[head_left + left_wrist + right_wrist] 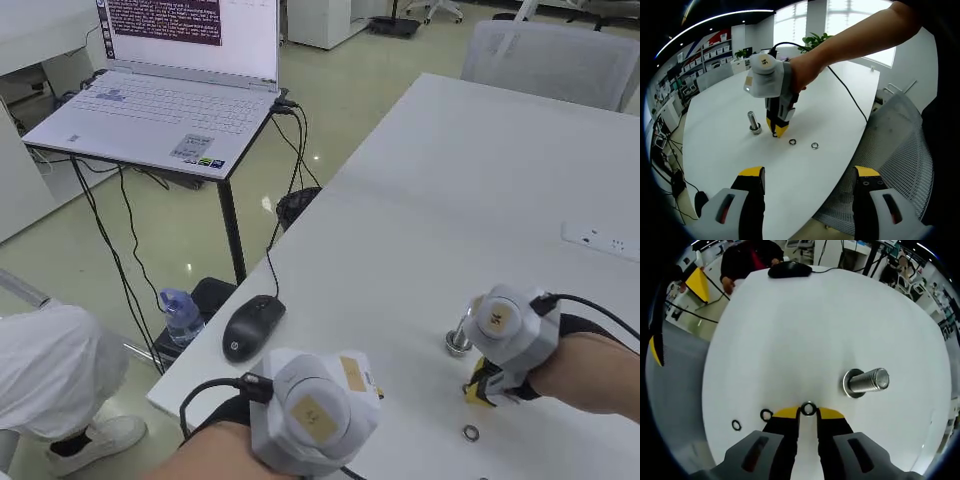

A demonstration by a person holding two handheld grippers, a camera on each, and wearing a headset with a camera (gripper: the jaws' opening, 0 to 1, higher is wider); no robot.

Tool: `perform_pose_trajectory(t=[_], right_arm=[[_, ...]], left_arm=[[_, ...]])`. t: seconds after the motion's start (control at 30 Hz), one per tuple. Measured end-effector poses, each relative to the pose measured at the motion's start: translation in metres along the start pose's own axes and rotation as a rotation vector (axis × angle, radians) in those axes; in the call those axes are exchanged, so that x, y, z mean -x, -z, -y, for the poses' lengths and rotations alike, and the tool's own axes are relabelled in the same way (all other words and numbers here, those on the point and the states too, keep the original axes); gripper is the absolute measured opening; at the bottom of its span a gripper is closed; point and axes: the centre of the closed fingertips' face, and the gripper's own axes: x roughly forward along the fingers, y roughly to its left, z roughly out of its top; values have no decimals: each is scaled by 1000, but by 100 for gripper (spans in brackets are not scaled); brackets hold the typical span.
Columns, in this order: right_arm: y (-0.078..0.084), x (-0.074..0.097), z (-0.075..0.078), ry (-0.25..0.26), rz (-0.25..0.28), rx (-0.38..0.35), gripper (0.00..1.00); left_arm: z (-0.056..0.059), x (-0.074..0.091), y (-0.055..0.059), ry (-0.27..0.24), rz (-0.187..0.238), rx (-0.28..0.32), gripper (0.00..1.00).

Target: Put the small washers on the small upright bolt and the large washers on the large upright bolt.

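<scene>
Right claw (808,417) tip-down, washer (808,409) between jaws

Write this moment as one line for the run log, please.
left gripper: open, empty | right gripper: shut on washer, beside upright bolt | two loose washers on table | held washer not yet on bolt

bolt (458,338) partly hidden, laptop (165,95) screen cropped
</scene>
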Motion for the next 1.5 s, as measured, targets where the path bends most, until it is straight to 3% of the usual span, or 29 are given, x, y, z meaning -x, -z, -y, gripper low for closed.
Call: perform_pose_trajectory(t=[0.47,0.67,0.87,1.07,1.27,1.5], right_arm=[[1,0,-1,6,4,-19,13],[7,18,-2,10,27,-61,13],[26,49,-1,25,43,-117,13],[58,77,0,42,46,-184,13],[84,86,7,55,31,-226,13],[91,92,15,65,33,-252,13]], left_arm=[[2,2,2,-3,-10,0,69],[-3,5,-1,-16,-1,2,70],[-6,4,-1,-20,-5,0,72],[-9,2,-4,-20,-2,-2,72],[-11,-1,-9,-17,5,-4,72],[-15,-4,-11,-28,2,-8,76]])
